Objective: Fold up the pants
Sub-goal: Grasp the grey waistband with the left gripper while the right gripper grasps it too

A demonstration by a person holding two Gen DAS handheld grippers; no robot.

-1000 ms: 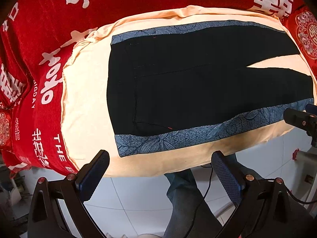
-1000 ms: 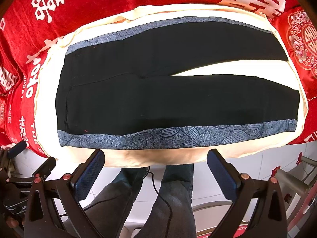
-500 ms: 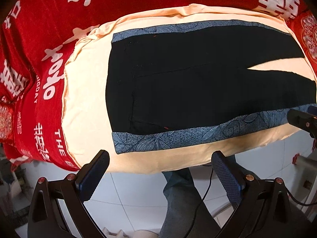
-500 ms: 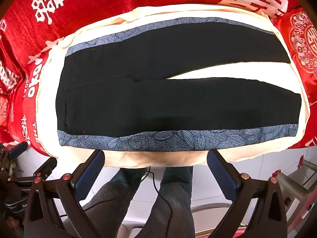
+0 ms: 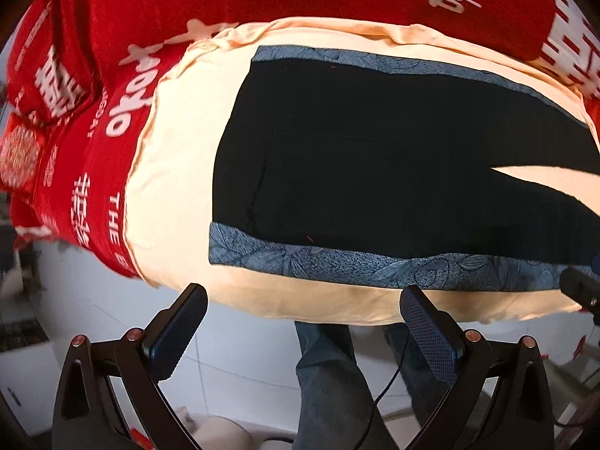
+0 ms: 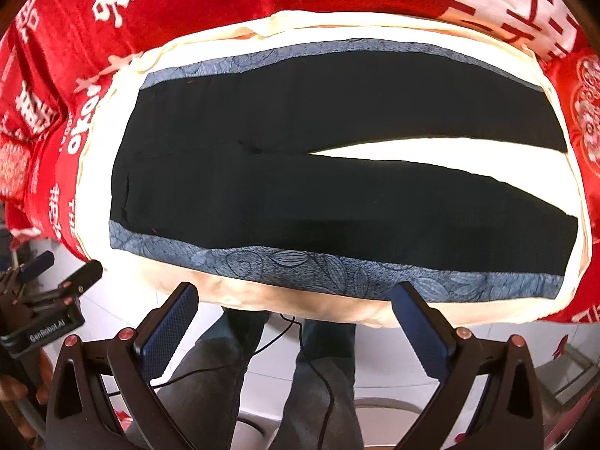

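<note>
The left hand-held gripper [image 5: 303, 322] hangs near the bench edge with its jaws wide apart, holding nothing; the black pants [image 6: 318, 172] with blue patterned side stripes lie flat on a cream cloth [image 6: 375, 33] over a red cover [image 6: 187, 0], waist to the left, legs running right and slightly parted; the right hand-held gripper [image 6: 296, 322] is also wide open and empty.
</note>
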